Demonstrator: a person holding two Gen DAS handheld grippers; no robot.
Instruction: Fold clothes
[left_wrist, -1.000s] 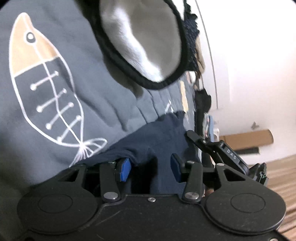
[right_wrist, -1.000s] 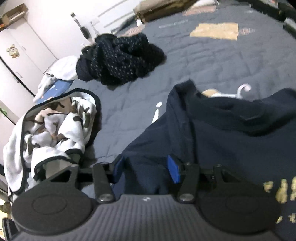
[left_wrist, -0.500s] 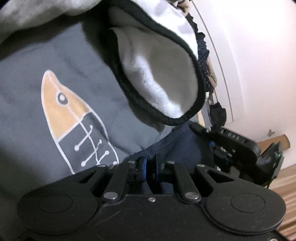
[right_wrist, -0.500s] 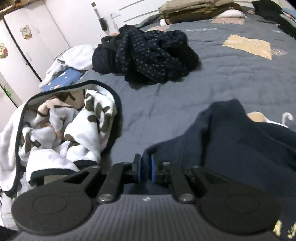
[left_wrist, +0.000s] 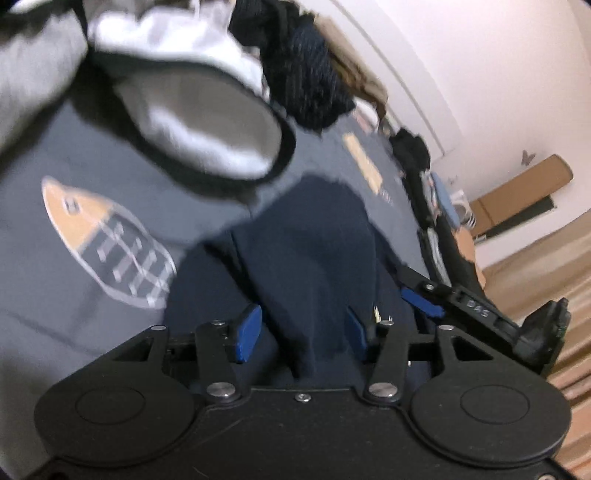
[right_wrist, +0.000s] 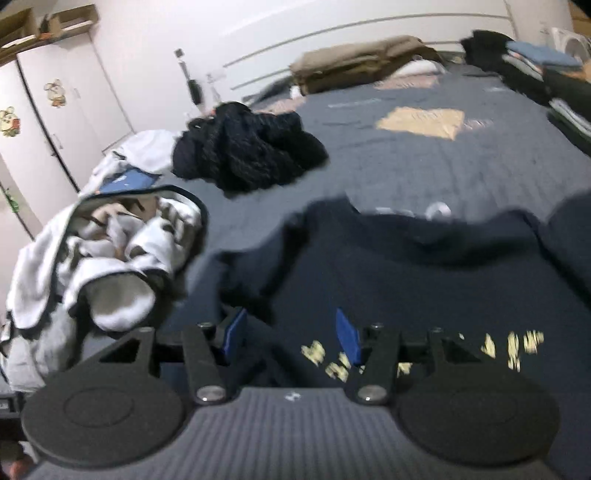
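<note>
Here, the navy shirt (right_wrist: 424, 280) lies spread on the grey bedspread (right_wrist: 424, 162), yellow lettering facing up, apparently laid flat so an edge can be folded over. Both claws hover low at its near edge. The left gripper (left_wrist: 303, 334) stands wide open with a ridge of navy cloth rising between its 2 blue pads, unpinched. The right gripper (right_wrist: 290, 338) is equally open over the fabric, gripping nothing, though blur hides any contact. A white fleece blanket (right_wrist: 110, 266) and dark dotted garment (right_wrist: 251, 151) sit crumpled beyond.
</note>
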